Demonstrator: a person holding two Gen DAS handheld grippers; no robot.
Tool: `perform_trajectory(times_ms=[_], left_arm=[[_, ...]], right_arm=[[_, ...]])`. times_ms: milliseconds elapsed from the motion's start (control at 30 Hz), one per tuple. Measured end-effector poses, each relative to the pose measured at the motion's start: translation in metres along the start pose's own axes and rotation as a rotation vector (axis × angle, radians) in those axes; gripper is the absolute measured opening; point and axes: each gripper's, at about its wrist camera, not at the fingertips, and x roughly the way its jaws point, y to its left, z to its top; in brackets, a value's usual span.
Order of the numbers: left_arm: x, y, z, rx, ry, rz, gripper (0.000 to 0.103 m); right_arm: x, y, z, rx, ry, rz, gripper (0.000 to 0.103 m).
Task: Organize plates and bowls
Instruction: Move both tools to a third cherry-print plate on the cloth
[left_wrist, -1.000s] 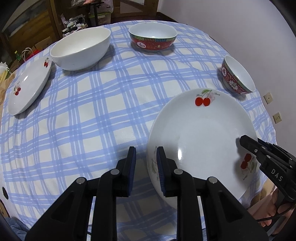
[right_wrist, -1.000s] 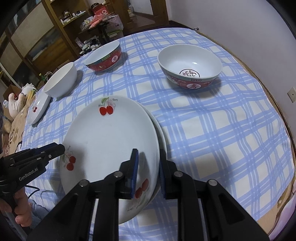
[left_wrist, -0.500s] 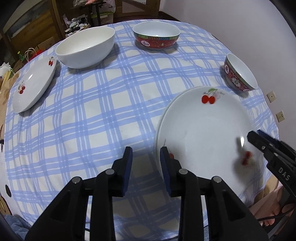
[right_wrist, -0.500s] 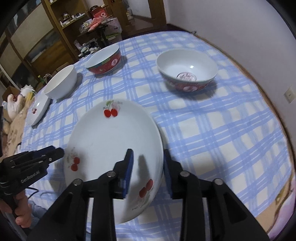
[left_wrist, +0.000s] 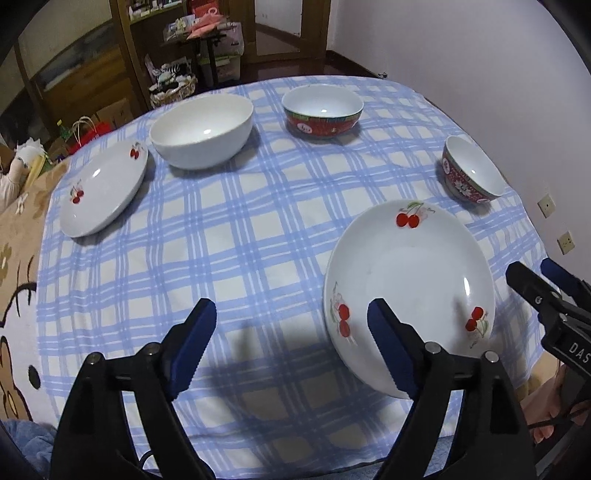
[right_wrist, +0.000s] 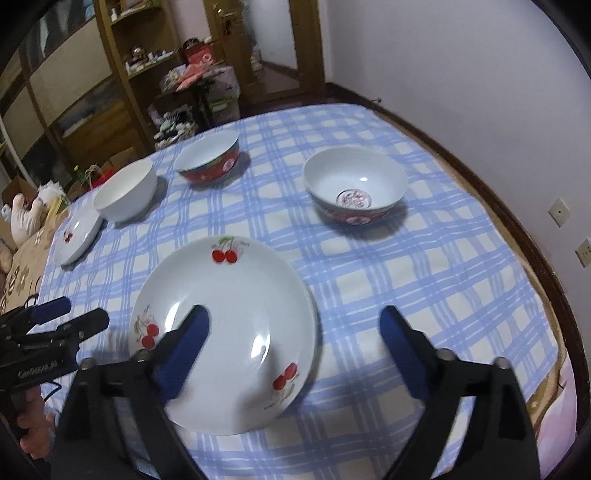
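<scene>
A white cherry plate (left_wrist: 410, 280) lies near the table's front right; it also shows in the right wrist view (right_wrist: 229, 317). A second cherry plate (left_wrist: 105, 186) lies at the left. A plain white bowl (left_wrist: 203, 129), a wide red-patterned bowl (left_wrist: 322, 110) and a small red-patterned bowl (left_wrist: 471, 175) stand further back. My left gripper (left_wrist: 291, 347) is open and empty, left of the near plate. My right gripper (right_wrist: 291, 350) is open and empty, raised over the plate's near edge.
The round table has a blue checked cloth (left_wrist: 240, 236). Its dark wooden rim (right_wrist: 517, 229) runs close to a white wall with sockets on the right. Wooden shelves (right_wrist: 92, 85) and clutter stand behind the table. A stuffed toy (right_wrist: 26, 214) sits at the far left.
Both grippers have opened wide and let go of the near plate, which now rests on the cloth. Both have drawn back and risen.
</scene>
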Motion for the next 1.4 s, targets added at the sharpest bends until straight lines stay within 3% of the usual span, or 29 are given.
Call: perform_trajectory(times_ms=[467,767,1067,1400], left_arm=[[-0.031,-0.043,0.038,0.120,-0.088,-0.026,0.087],[-0.038,-0.030,0.062,0.130,-0.102,0.017,0.087],[-0.053,0.019,0.095,0.115,-0.122,0.100,0.087],[-0.068,0.126,0.113,-0.030,-0.169,0.174,0.087]], right_arm=[[-0.019,-0.022,0.039,-0.001,-0.086,-0.010,0.103],[-0.015,-0.026,0.060,0.009,-0.101,0.075,0.103],[-0.009,0.013,0.093,-0.039,-0.118,0.130,0.103],[0.003,0.099,0.130,-0.095,-0.171,0.249,0.103]])
